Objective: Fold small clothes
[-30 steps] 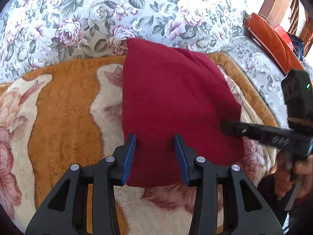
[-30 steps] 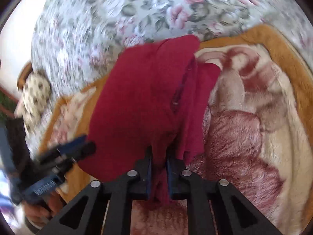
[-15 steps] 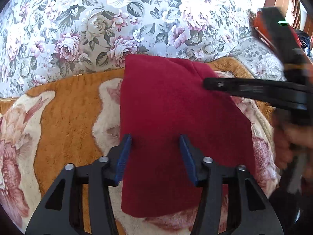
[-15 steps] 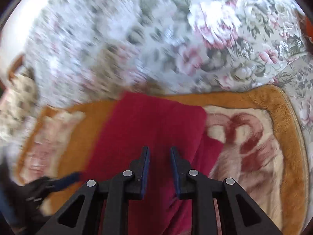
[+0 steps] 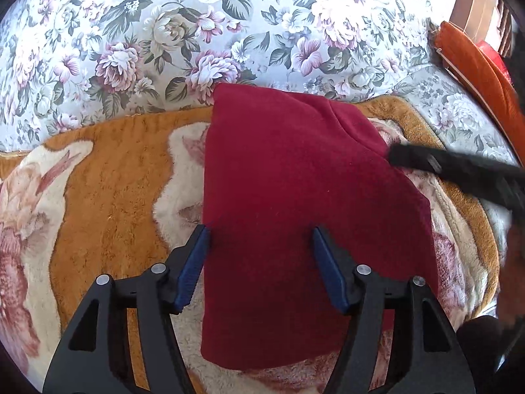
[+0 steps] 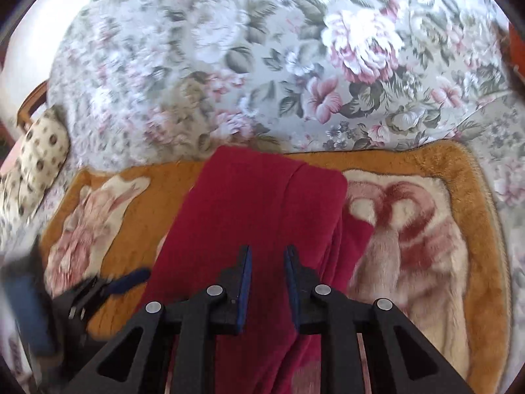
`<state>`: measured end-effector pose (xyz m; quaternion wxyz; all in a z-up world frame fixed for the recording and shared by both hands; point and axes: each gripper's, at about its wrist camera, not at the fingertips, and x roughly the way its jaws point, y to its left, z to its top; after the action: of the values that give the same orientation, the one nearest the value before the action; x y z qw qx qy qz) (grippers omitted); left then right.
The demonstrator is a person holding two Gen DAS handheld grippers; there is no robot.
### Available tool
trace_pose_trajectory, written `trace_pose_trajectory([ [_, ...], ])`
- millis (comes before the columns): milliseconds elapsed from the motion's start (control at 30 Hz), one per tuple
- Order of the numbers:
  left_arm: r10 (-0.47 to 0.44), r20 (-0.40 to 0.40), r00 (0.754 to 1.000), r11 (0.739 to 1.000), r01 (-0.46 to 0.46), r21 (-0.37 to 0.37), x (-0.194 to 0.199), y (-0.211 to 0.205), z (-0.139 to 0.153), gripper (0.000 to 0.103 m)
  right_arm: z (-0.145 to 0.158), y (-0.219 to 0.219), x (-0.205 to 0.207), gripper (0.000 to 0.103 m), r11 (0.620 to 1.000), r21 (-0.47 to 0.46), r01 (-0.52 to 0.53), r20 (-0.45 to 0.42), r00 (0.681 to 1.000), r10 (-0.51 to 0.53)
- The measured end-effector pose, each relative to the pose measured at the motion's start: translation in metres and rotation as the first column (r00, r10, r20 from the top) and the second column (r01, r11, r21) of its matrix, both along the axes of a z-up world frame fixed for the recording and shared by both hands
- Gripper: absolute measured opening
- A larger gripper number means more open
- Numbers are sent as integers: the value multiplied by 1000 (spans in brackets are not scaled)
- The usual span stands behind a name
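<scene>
A dark red fleece garment (image 5: pixel 295 197) lies folded on an orange and cream plush blanket (image 5: pixel 115 190); it also shows in the right wrist view (image 6: pixel 249 216). My left gripper (image 5: pixel 259 233) is open and empty above the garment's near part. My right gripper (image 6: pixel 267 252) is open with a narrow gap, empty, above the garment. A right finger (image 5: pixel 443 164) shows at the garment's right edge in the left wrist view. The left gripper (image 6: pixel 111 285) shows blurred at the left of the right wrist view.
The blanket lies on a floral-covered sofa (image 5: pixel 197 32). An orange cushion (image 5: pixel 475 75) sits at the far right. A spotted cushion (image 6: pixel 36 164) sits at the far left of the right wrist view. Bare blanket (image 6: pixel 410 246) lies right of the garment.
My right gripper let go of the red garment, opened and lifted back. The garment now lies flat and folded. My left gripper stayed open and rose slightly.
</scene>
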<state>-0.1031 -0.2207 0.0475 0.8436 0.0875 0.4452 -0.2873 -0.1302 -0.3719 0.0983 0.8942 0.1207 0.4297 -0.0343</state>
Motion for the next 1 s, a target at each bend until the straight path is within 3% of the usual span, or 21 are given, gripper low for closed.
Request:
trace_pose_trajectory([
  [133, 2, 7, 1000, 1000, -2, 9, -1, 0, -1, 65, -9, 16, -26, 19, 1000, -28, 1, -18, 1000, -1],
  [233, 6, 9, 1000, 1000, -6, 19, -4, 0, -2, 67, -35, 18, -32, 19, 995, -98, 18, -72, 997, -25],
  [333, 1, 10, 1000, 1000, -1, 27, -7, 0, -3, 67, -51, 12, -37, 20, 997, -70, 37, -84, 996, -43],
  [400, 3, -17, 1000, 1000, -3, 10, -6, 3, -2, 67, -46, 8, -42, 20, 999, -27, 42, -67, 997, -43],
  [500, 19, -111, 994, 995, -29, -91, 3, 19, 4, 67, -35, -10, -52, 25, 989, 126, 83, -6, 997, -82],
  [567, 35, -140, 990, 986, -56, -155, 7, 29, 9, 67, -29, -26, -56, 52, 973, 185, 136, 50, 988, -148],
  [633, 49, -164, 985, 973, -84, -215, 15, 37, 13, 74, -29, -39, -56, 54, 960, 206, 188, 75, 976, -207],
  [700, 44, -201, 979, 959, -98, -264, 23, 40, 12, 81, -38, -52, -46, 55, 940, 272, 208, 45, 973, -228],
  [833, 2, -285, 958, 958, -84, -275, 35, 30, -6, 82, -66, -69, -24, 67, 876, 435, 208, -14, 974, -225],
  [900, 6, -295, 956, 963, -85, -254, 37, 26, -16, 83, -71, -72, -17, 69, 866, 456, 208, 4, 972, -236],
  [1000, -19, -357, 934, 953, -92, -290, 42, 24, -34, 85, -81, -76, -1, 71, 860, 471, 198, -17, 976, -215],
])
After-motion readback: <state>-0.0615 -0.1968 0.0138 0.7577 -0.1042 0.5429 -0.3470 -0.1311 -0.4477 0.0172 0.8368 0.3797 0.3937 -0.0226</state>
